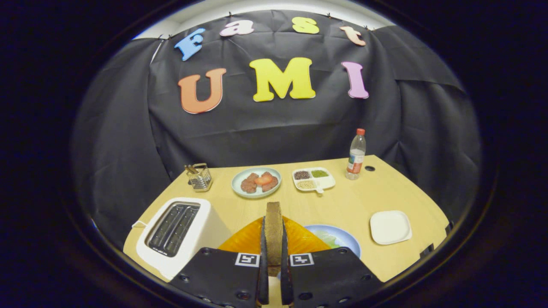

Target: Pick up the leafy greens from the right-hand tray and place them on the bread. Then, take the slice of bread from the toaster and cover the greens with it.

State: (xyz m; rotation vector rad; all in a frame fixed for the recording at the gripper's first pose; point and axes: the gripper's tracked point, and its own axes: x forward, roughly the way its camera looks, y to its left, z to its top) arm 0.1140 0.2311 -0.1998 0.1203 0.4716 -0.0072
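Two slots are sitting open on top of the white toaster (182,233), which is standing at the left of the wooden surface (342,201), just left of the tongs. Beyond the toaster, toward the back wall, a small wire rack (199,176) is holding a few sticks.

Moving rightward, a pale green plate (256,182) is carrying reddish-brown pieces of food, and it is lying well beyond the tongs.

The tongs (273,265) are gripping a slice of bread (273,233) on edge: both dark fingers (263,256) are pressing against its flat sides, and the slice is standing upright between them with its brown crust rising above the fingertips. Behind the slice an orange ribbed plate (299,239) is spreading out to both sides, just ahead of the tongs. What is lying on it is hidden by the slice and the fingers.

Right of the orange plate, a blue plate (344,239) is holding pale leafy greens (327,237) and is touching or overlapping the orange plate's rim; which one I cannot tell.

Farther back, a white divided dish (314,179) is showing dark, green and pale fillings in separate compartments. A clear bottle with a red cap (356,155) is standing upright near the back right corner. A white square plate (390,227) is lying near the surface's right edge, well apart from the blue plate.
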